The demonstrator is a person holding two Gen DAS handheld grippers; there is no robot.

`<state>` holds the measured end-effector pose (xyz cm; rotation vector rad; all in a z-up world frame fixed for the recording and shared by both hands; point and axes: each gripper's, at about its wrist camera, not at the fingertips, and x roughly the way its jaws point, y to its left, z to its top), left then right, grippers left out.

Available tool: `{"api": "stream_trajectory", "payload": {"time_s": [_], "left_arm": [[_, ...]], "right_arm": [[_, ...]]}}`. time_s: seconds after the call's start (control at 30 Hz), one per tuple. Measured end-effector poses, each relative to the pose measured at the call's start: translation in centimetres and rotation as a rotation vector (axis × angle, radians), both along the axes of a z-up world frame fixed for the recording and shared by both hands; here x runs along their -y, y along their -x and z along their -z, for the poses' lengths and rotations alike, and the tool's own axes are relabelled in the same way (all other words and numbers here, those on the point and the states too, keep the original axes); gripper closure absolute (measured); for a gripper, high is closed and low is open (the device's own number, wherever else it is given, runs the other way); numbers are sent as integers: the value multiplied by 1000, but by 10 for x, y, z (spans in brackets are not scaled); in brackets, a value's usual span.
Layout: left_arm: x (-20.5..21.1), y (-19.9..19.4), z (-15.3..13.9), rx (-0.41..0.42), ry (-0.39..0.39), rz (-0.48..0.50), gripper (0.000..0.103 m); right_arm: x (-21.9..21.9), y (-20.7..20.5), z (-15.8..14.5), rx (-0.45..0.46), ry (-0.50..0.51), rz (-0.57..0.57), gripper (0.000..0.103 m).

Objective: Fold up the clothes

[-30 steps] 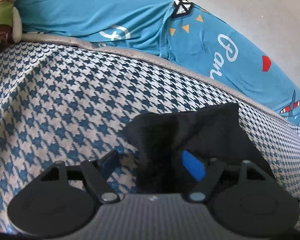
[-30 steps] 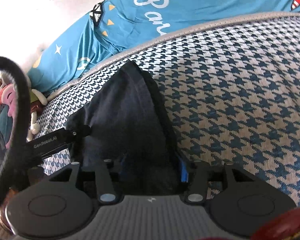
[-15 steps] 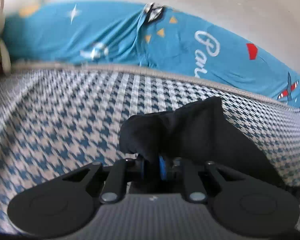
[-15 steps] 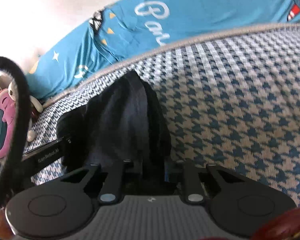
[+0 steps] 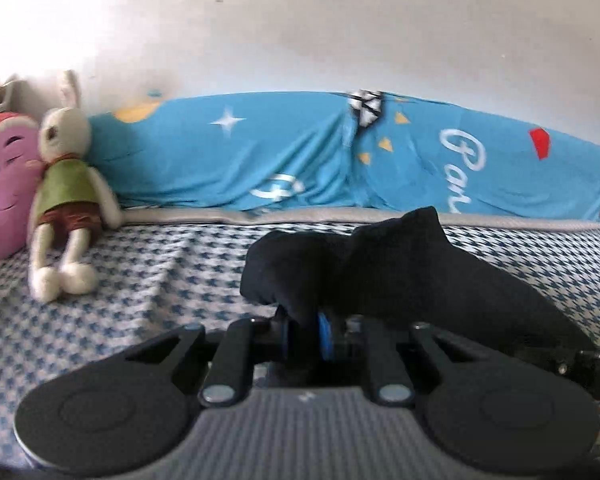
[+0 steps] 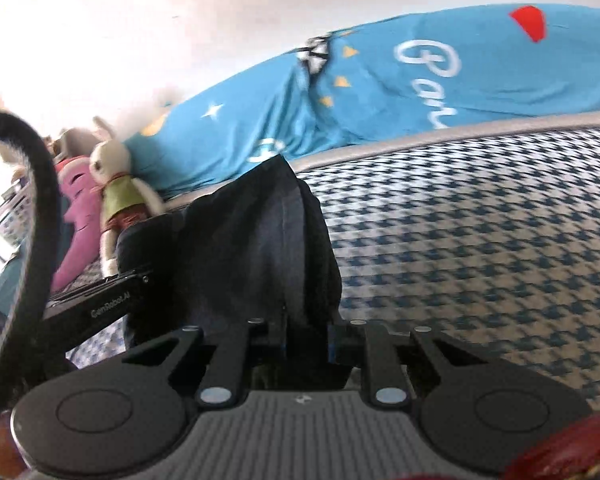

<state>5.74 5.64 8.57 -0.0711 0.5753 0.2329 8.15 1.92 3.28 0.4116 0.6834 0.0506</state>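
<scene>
Since the earlier frames both views have tilted up: more white wall shows, and the cream plush rabbit in a green vest [image 5: 66, 196] has come into the left of both frames. Beside it, at the far left edge, lies a purple moon-shaped cushion [image 5: 4, 196]. At lower centre of the left view, the left gripper [image 5: 304, 334] is pinched tight on a bunched edge of the black fabric garment [image 5: 400, 268], which rises in a crumpled ridge towards centre right. The right gripper [image 6: 308, 334] is likewise clamped on another edge (seam visible), at lower centre of its frame. Holding two edges apart likely serves to lift and spread the cloth above the blue-and-white houndstooth bedcover [image 6: 480, 240]. Across the upper right runs a bright blue printed sheet [image 5: 420, 160].
</scene>
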Motion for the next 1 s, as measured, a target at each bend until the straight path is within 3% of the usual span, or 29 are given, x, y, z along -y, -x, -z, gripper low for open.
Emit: {"api": "stream_trajectory", "payload": {"time_s": [0.4, 1.0], "left_arm": [[-52, 59, -18, 12, -18, -139, 90], [-145, 111, -27, 17, -27, -352, 90]], "right_arm": [[-63, -9, -10, 57, -18, -98, 85], [-164, -45, 13, 63, -64, -261, 85]]}}
